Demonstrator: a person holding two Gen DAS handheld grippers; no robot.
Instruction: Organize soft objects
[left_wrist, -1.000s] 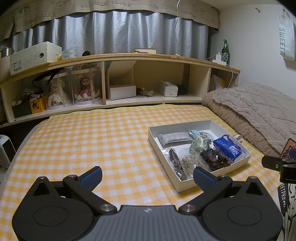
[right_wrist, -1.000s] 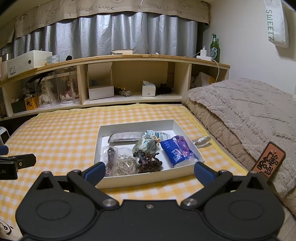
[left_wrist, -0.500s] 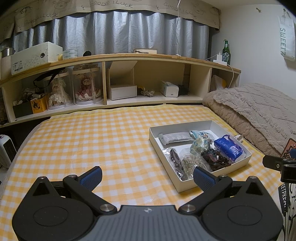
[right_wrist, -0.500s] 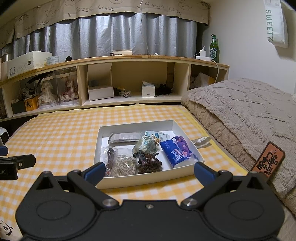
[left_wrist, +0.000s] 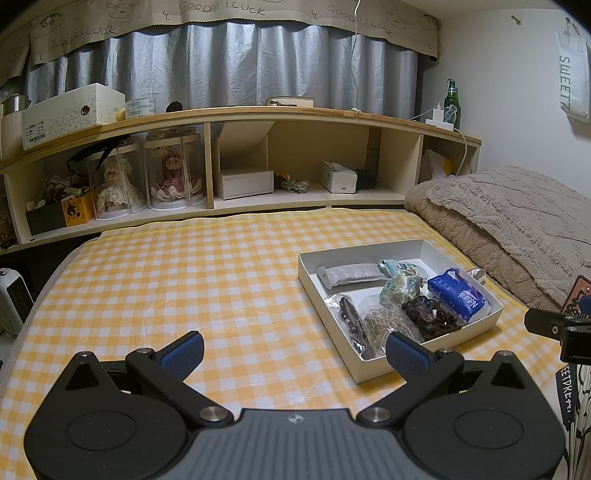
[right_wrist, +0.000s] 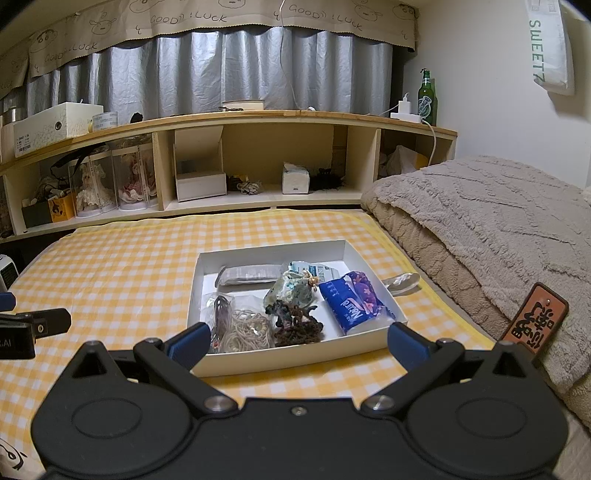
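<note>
Where the yellow checked bedcover (right_wrist: 110, 266) lies flat, one shallow white cardboard tray (right_wrist: 271, 251) holds one blue crinkly tissue pack (right_wrist: 351, 304), one grey foil sachet (right_wrist: 249, 275), one dark woolly scrunchie (right_wrist: 297, 325). Left claw (left_wrist: 293, 349), right claw (right_wrist: 295, 338): both spread wide, empty, before tray.

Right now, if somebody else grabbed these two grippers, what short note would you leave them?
Left gripper: open, empty, over the checked cloth.
Right gripper: open, empty, facing the white box.
In the box: blue tissue pack, grey packet, patterned pouch, dark scrunchies, a bag of pale bands.
A clear wrapper lies outside the box, by the blanket.
Done: nothing that I can see. Left: all the sorting.
</note>
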